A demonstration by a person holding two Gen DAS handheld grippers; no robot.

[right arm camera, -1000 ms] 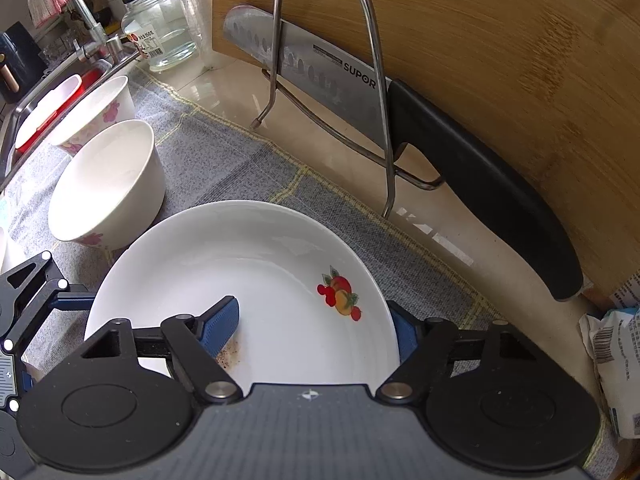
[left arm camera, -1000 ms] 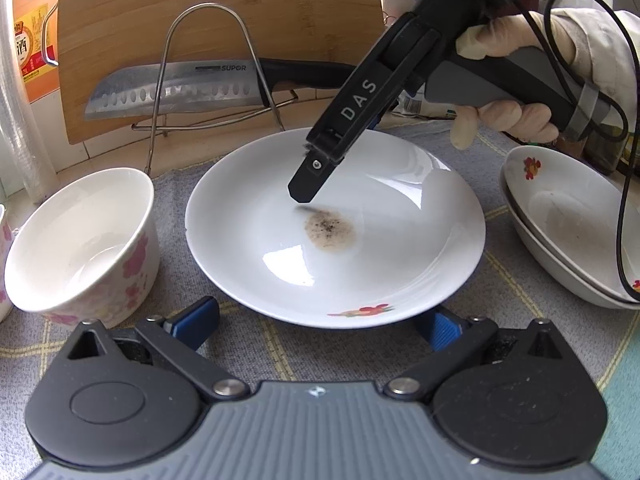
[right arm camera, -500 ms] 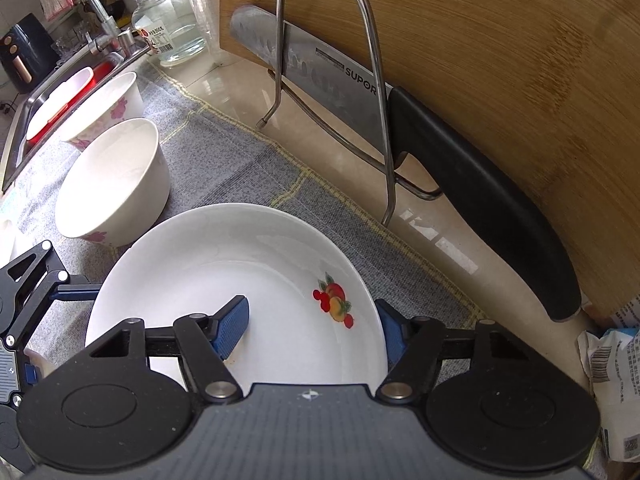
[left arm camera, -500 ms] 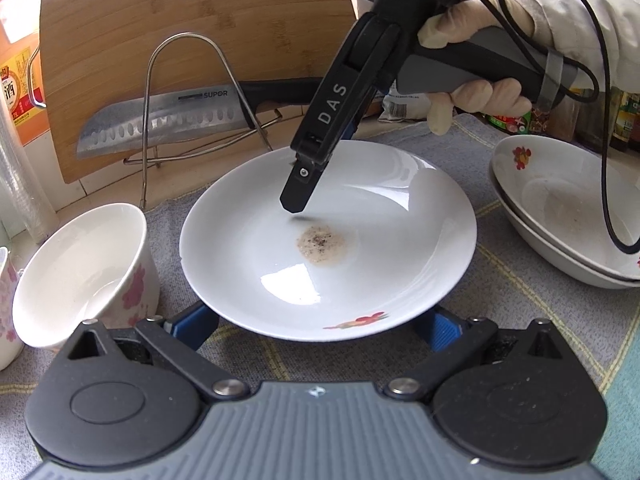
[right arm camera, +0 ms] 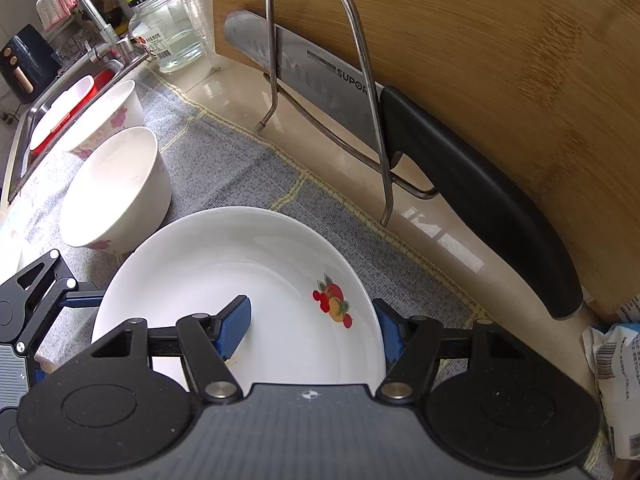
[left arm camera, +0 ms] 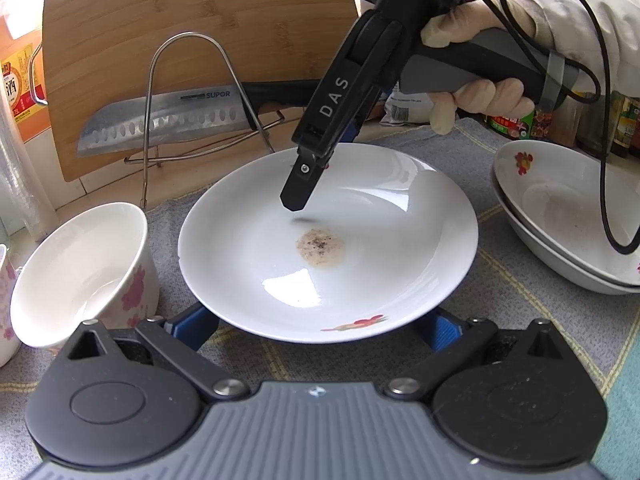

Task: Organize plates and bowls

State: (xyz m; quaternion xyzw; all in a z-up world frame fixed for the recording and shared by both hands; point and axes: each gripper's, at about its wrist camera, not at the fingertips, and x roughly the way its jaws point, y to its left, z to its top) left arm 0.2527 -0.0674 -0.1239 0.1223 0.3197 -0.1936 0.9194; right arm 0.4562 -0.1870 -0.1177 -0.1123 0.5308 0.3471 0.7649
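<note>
white plate (left arm camera: 360, 264), brown residue at centre, on grey cloth on worktop | right gripper (right arm camera: 312, 328): jaws just been closing, astride far rim, one pad inside, one outside; contact unclear | left gripper (left arm camera: 320, 326): jaws wide, pads under near rim | floral bowl (left arm camera: 80, 276) beside; stacked bowls (left arm camera: 560, 216) opposite

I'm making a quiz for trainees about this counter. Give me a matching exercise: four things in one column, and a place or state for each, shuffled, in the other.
Sides as in the left wrist view.

1. white plate
2. knife
3. pink-flowered bowl
4. red-flowered bowls

A. in the wire rack against the cutting board
B. brownish residue in its middle
C. right of the plate, one nested in the other
D. left of the plate, upright

Pairs: 1-B, 2-A, 3-D, 4-C
</note>
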